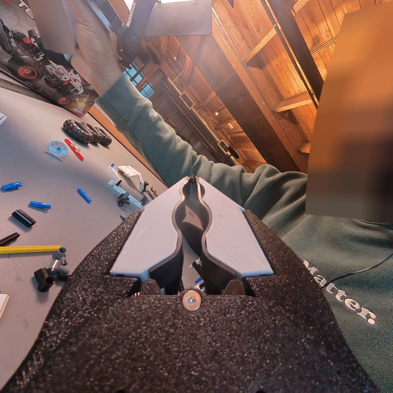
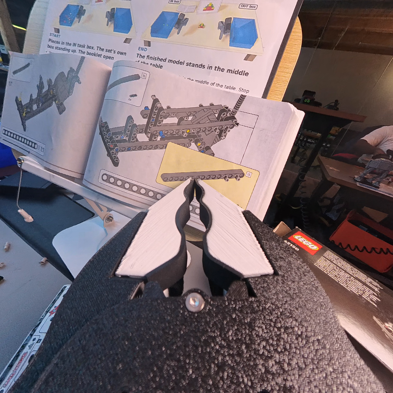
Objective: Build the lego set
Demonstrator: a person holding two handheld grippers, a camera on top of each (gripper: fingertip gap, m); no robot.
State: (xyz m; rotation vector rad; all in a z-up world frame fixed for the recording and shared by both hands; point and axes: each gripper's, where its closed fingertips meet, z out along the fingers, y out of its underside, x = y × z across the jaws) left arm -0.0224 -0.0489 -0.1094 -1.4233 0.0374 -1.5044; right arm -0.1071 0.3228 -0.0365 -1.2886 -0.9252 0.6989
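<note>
My left tongs (image 1: pixel 193 178) are pinched together on a tiny dark piece (image 1: pixel 192 178), likely a small black pin, though it is too small for me to be sure. They are raised off the grey tabletop (image 1: pixel 53 170) and tilted toward the person's green sleeve (image 1: pixel 153 136). Just left of the tips lies a white part-built assembly (image 1: pixel 127 187) with black connectors. Further left are loose blue pins (image 1: pixel 84 194), a black beam (image 1: pixel 23 218), a yellow rod (image 1: pixel 29 249) and a grey-and-black joint (image 1: pixel 52 270). Farther off sit three black tyres (image 1: pixel 86 133), a red strip (image 1: pixel 74 149) and a round blue sticker (image 1: pixel 57 148), with the set's box (image 1: pixel 42 63) standing at the far left edge.

My right tongs (image 2: pixel 194 179) are closed with nothing between the tips, pointing at the open instruction booklet (image 2: pixel 170 131) propped on a white stand (image 2: pixel 63 174). Behind it leans a printed sheet (image 2: pixel 170 42). The dark set box (image 2: pixel 331 282) lies near right. A few tan pins (image 2: pixel 6 246) rest on the tabletop at the left.
</note>
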